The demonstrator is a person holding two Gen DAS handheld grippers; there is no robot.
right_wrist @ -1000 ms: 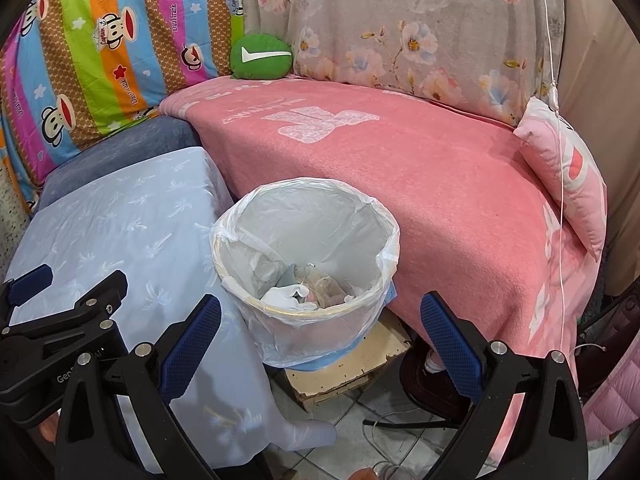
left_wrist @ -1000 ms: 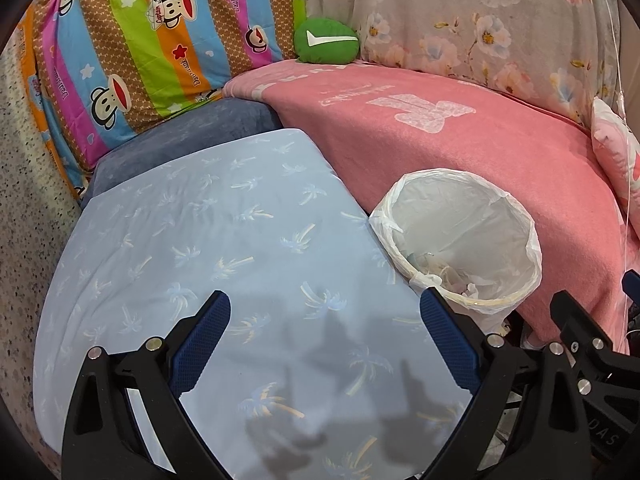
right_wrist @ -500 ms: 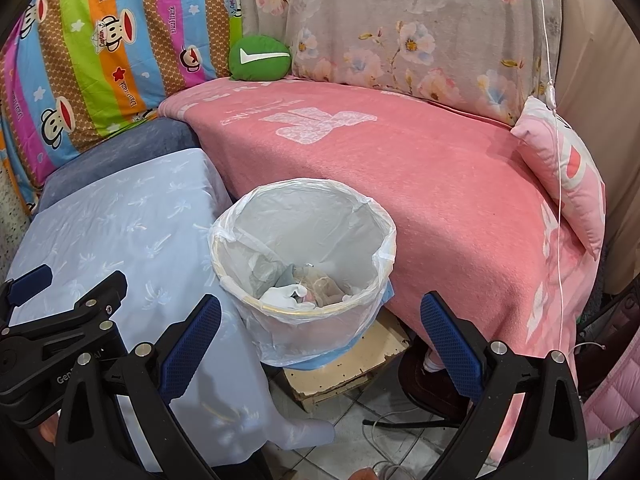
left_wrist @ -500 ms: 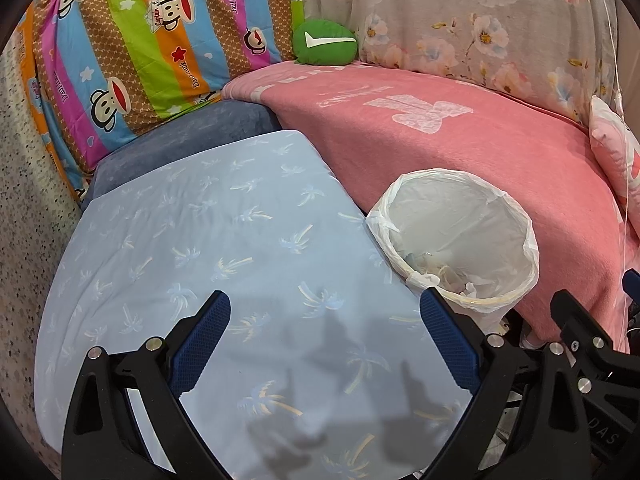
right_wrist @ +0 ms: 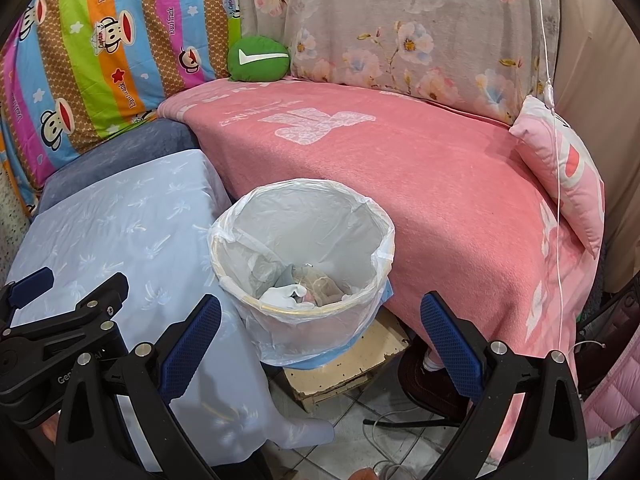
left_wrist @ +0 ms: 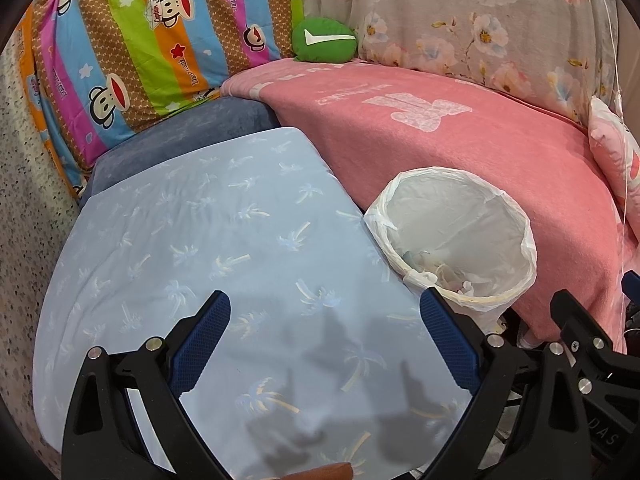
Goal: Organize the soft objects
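A green cushion with a white check mark [left_wrist: 325, 40] [right_wrist: 259, 58] lies far back on the pink blanket [left_wrist: 460, 136] [right_wrist: 400, 160], against the backrest. A pink pillow [right_wrist: 564, 168] [left_wrist: 614, 152] leans at the blanket's right end. My left gripper [left_wrist: 326, 332] hovers open over the light blue palm-print cloth [left_wrist: 224, 240] [right_wrist: 120, 216], holding nothing. My right gripper [right_wrist: 320, 332] is open and empty above the bin's near rim. Both are far from the cushion and the pillow.
A bin lined with a white bag [right_wrist: 304, 248] [left_wrist: 452, 236], with scraps inside, stands on a worn board [right_wrist: 352, 364] between the blue cloth and the pink blanket. A striped monkey-print cover [left_wrist: 140, 52] and a floral cover [right_wrist: 400, 20] form the back. A thin white cord [right_wrist: 554, 160] hangs at right.
Both views have shifted very slightly; the grippers stay open and nothing has been picked up or moved.
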